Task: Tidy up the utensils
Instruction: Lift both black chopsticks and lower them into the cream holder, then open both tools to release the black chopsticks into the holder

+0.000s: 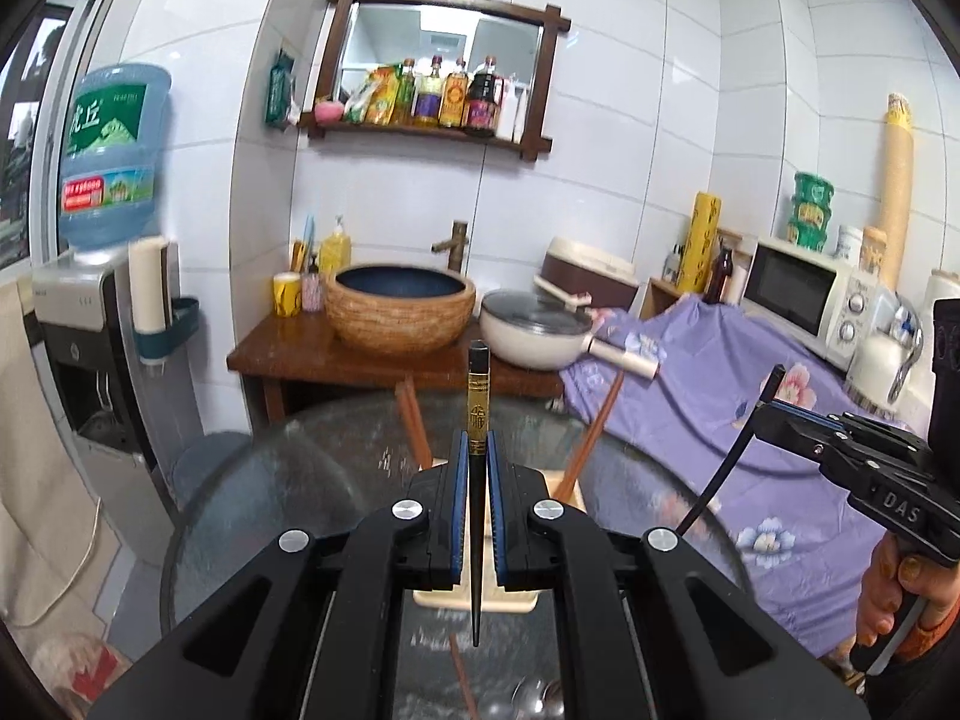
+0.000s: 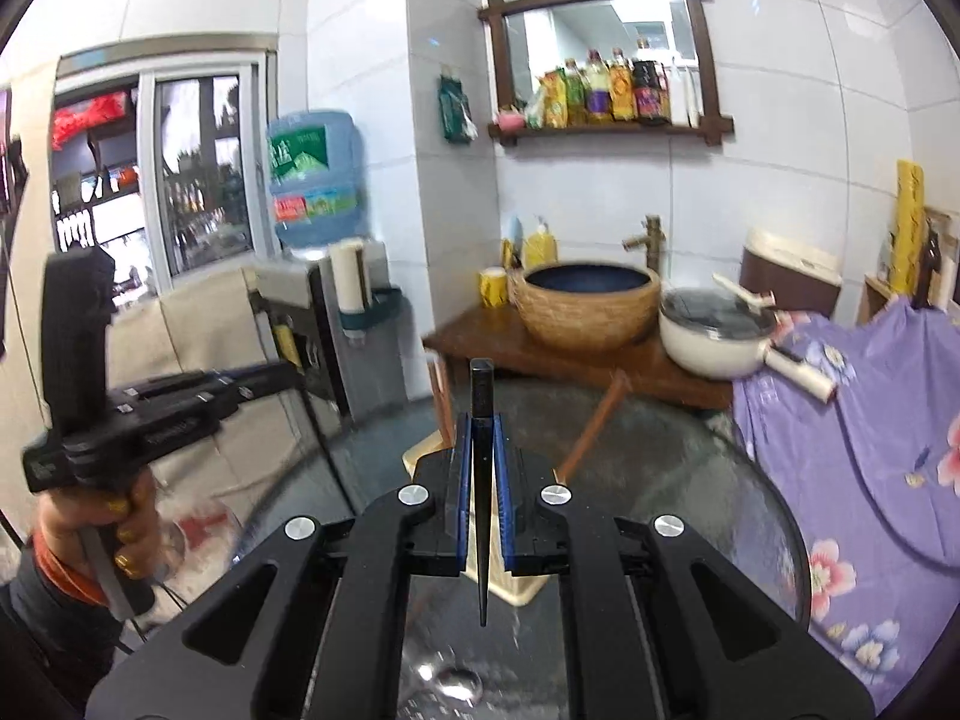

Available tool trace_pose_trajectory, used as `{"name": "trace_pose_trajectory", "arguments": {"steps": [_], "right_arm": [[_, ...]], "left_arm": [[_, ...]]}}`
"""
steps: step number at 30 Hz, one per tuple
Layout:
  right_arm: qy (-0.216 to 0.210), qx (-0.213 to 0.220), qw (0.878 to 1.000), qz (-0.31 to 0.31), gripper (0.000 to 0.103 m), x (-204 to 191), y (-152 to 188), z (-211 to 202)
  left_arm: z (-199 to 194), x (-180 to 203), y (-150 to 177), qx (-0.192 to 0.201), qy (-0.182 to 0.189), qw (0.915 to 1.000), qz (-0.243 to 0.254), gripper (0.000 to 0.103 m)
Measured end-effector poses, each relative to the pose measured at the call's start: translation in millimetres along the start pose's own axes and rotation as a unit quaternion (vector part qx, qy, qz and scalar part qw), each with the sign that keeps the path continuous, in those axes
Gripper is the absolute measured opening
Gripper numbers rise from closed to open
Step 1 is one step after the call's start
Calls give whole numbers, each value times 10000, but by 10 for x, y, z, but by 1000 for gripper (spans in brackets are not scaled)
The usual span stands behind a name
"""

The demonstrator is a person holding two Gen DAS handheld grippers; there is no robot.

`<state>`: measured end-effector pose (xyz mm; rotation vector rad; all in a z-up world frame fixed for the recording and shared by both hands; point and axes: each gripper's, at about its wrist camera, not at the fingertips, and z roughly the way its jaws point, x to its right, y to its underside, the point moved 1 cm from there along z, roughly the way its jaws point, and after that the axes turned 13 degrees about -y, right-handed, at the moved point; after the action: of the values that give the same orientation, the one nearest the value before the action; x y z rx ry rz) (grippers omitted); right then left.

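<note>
My left gripper (image 1: 477, 450) is shut on a black chopstick with gold print (image 1: 478, 396), held upright above the round glass table (image 1: 288, 480). My right gripper (image 2: 481, 438) is shut on a plain black chopstick (image 2: 482, 396), also upright; it shows at the right of the left wrist view (image 1: 771, 411). Below both sits a pale wooden utensil holder (image 2: 420, 450) with two brown chopsticks (image 1: 591, 426) leaning out of it. A metal spoon (image 2: 459, 681) lies on the glass near me.
Behind the table stands a wooden counter (image 1: 312, 360) with a woven-look basin (image 1: 399, 312) and a white lidded pan (image 1: 537, 330). A purple floral cloth (image 1: 720, 396) covers a surface at right, with a microwave (image 1: 804, 294). A water dispenser (image 1: 102, 324) stands at left.
</note>
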<state>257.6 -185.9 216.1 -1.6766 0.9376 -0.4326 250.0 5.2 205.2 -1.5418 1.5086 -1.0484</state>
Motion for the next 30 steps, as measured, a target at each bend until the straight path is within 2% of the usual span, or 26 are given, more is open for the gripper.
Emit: {"name": "trace_pose_trajectory", "arguments": {"steps": [3, 5, 8, 11, 16, 25, 30], "right_arm": [[-91, 254, 9996, 18, 8, -40, -339, -10], [0, 432, 9990, -79, 8, -68, -529, 6], [96, 591, 9982, -66, 8, -43, -690, 93], [214, 706, 9972, 74, 8, 26, -727, 236], [567, 684, 9960, 68, 8, 191, -536, 538], [613, 178, 9970, 431, 8, 488, 46, 1007], [618, 20, 9965, 569, 8, 555, 233, 1143]], "left_arm": [[-9, 53, -304, 193, -11, 9998, -87, 7], [-3, 86, -466, 392, -131, 9991, -133, 7], [83, 112, -626, 542, -304, 9978, -226, 7], [298, 130, -683, 497, -480, 9968, -411, 7], [641, 201, -538, 329, -597, 9967, -440, 7], [1046, 191, -26, -220, -627, 9970, -397, 7], [1176, 197, 171, -427, -604, 9969, -281, 7]]}}
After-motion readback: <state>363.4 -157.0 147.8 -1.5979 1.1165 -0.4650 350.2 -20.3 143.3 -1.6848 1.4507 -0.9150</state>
